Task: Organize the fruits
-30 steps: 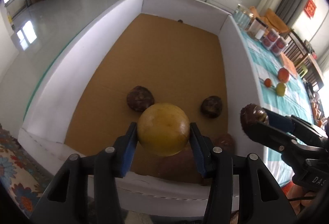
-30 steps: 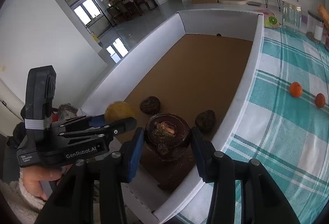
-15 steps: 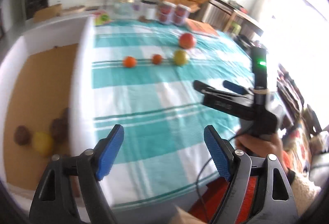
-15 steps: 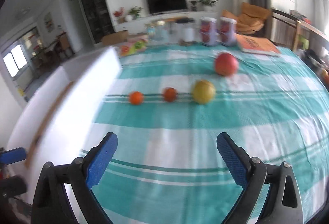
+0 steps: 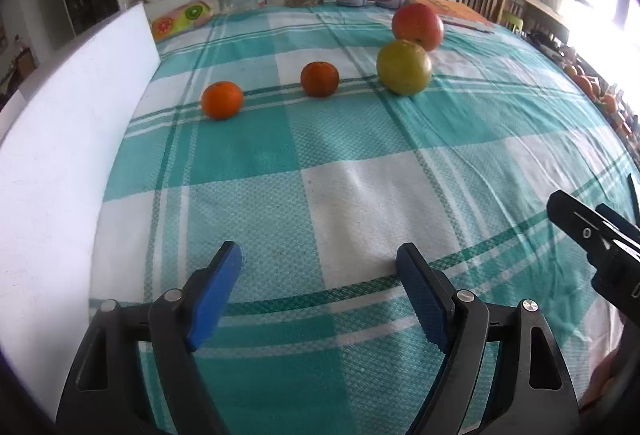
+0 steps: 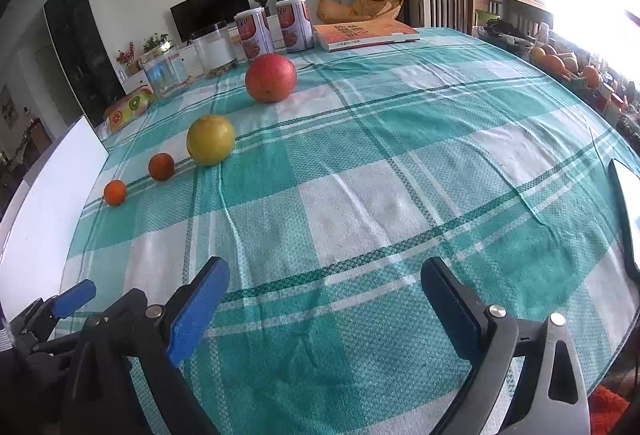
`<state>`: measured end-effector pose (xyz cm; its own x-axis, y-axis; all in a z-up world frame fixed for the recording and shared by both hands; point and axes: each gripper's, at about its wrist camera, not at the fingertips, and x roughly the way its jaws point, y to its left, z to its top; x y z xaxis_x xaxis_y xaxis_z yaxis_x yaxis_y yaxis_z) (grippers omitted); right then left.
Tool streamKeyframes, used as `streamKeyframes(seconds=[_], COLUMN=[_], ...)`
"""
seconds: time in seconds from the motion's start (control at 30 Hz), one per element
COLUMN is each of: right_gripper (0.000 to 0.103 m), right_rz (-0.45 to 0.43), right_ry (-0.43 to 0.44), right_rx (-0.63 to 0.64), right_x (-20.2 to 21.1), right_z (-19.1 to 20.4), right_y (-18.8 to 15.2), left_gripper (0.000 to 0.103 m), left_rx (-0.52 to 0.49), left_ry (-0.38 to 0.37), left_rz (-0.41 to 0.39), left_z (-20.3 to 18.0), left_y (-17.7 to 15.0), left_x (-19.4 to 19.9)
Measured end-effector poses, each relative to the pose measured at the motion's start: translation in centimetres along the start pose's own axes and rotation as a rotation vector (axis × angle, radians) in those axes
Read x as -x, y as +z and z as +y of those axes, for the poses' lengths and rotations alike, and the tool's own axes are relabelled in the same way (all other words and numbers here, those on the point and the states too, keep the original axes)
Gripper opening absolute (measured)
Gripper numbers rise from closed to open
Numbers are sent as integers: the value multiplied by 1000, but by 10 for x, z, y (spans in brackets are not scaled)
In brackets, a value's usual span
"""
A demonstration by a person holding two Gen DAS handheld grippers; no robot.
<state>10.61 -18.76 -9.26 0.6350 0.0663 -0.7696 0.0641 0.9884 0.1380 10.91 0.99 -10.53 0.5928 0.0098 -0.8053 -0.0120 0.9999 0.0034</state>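
Checked tablecloth (image 5: 360, 195) now, no longer the box; both grippers' fingers (image 5: 214, 291) wide, apparently emptied, left opening.

Both wrist views low over tablecloth (image 5: 360, 195), sharing fruit row.

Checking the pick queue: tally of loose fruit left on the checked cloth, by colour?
Orange: 2, the small orange nearest the white wall and the darker small orange
Yellow-green: 1, the yellow-green fruit
Red: 1, the big red fruit
Total: 4
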Motion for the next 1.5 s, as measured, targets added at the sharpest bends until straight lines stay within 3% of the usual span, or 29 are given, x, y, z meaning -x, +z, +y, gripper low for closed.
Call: streamKeyframes(seconds=[0.23,1.3,1.5], right_gripper=[96,98,98], right_rz=[41,97,-5], right_ry=[-26,-71,-87], right_rx=[-19,17,6], right_x=[-11,-23,-2], right_z=[-3,3,1], right_y=[-3,-6,-3], left_gripper=[91,93,93], left_rx=[8,6,6], left_ry=[13,21,22], left_rz=[-10,-9,-9], left_z=[3,3,3], left_y=[-2,-1,-1], left_x=[1,-1,-1])
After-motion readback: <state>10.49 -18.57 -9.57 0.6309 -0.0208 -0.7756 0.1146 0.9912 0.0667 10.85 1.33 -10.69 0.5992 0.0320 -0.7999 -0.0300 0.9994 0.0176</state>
